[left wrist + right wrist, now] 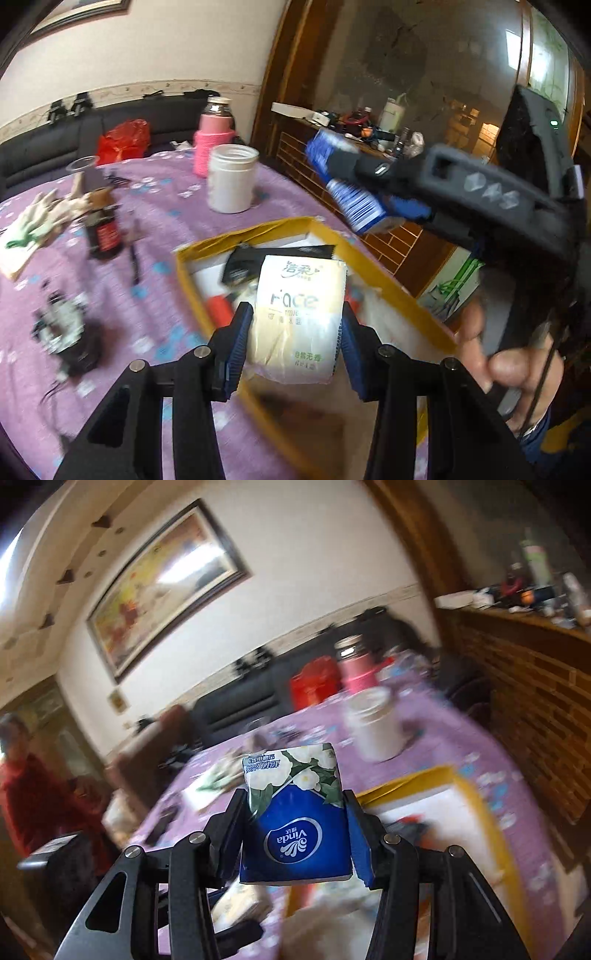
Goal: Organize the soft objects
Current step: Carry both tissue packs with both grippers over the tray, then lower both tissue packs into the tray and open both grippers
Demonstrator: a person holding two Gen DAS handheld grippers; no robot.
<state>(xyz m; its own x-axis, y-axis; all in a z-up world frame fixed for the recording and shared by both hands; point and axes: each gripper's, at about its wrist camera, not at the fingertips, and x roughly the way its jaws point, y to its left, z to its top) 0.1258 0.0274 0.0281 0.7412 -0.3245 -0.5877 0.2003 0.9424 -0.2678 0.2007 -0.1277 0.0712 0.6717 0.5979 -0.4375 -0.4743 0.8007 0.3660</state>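
Left wrist view: cream tissue pack (295, 317) hangs above yellow box rim (384, 273).

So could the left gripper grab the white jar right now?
Probably not: the left gripper is already shut on the cream tissue pack, so its jaws are full, though nothing stands right before the white jar.

On my left feed I see a cream-white tissue pack (299, 314) with grey and green lettering, above a yellow-rimmed box (388, 280) on a purple tablecloth (155, 229) dotted with pale blue and white flowers. On my right feed the tissue pack (295, 812) is deep blue with white blossoms, green leaves
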